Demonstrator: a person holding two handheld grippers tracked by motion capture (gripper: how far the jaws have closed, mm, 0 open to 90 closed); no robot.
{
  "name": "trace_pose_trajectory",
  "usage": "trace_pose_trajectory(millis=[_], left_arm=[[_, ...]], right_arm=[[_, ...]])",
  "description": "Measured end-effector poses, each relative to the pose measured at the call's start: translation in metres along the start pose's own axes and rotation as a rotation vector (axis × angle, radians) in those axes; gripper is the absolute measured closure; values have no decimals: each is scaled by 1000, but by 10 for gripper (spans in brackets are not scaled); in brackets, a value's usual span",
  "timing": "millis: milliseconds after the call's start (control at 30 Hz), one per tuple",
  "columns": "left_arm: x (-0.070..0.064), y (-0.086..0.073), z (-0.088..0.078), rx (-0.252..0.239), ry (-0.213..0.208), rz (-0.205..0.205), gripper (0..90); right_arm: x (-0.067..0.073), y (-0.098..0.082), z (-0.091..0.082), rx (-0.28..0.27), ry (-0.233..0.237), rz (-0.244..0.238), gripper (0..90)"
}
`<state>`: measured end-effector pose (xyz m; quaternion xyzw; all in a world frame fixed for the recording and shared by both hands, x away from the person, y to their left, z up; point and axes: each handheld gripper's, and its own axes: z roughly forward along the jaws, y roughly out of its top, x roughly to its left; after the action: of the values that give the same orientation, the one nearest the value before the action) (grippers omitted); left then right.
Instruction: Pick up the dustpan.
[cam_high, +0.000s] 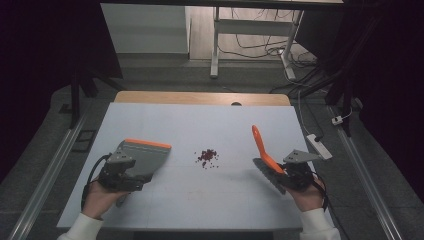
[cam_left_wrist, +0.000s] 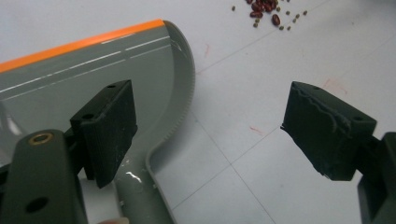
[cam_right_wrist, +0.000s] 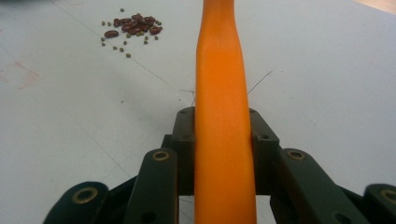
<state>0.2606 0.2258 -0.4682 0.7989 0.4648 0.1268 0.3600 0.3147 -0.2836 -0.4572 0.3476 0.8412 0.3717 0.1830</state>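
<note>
Sweeping had not begun: you held one brush by its orange handle (cam_right_wrist: 223, 116), pinched between the pressed jaws of your right hand-held gripper (cam_high: 295, 172), bristles low beside it. Your left hand-held gripper (cam_high: 120, 172) stood spread, its jaws open beside the single grey dustpan (cam_left_wrist: 93, 79) with the orange lip, whose handle ran under one jaw. One small pile of red beans (cam_high: 207, 157), with smaller green ones scattered around it, lay on the surface (cam_high: 200, 200) between both grippers, ahead of each, untouched. Gathering it all remained.
</note>
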Motion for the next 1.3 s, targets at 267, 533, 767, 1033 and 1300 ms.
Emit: trace_pose_trajectory(millis=[267, 533, 767, 1033, 1300], left_arm=[[10, -6, -18, 25, 69, -10, 177], [24, -13, -28, 77, 107, -42, 190], [31, -16, -28, 157, 139, -105, 206], [40, -23, -2, 258, 122, -213, 184], [39, -25, 12, 286, 107, -227, 167]], right_arm=[[1, 1, -1, 5, -9, -10, 699], [2, 1, -1, 11, -16, -13, 699], [3, 0, 2, 21, -11, -17, 699], [3, 1, 1, 18, -14, -20, 699], [4, 0, 2, 26, -16, -23, 699]])
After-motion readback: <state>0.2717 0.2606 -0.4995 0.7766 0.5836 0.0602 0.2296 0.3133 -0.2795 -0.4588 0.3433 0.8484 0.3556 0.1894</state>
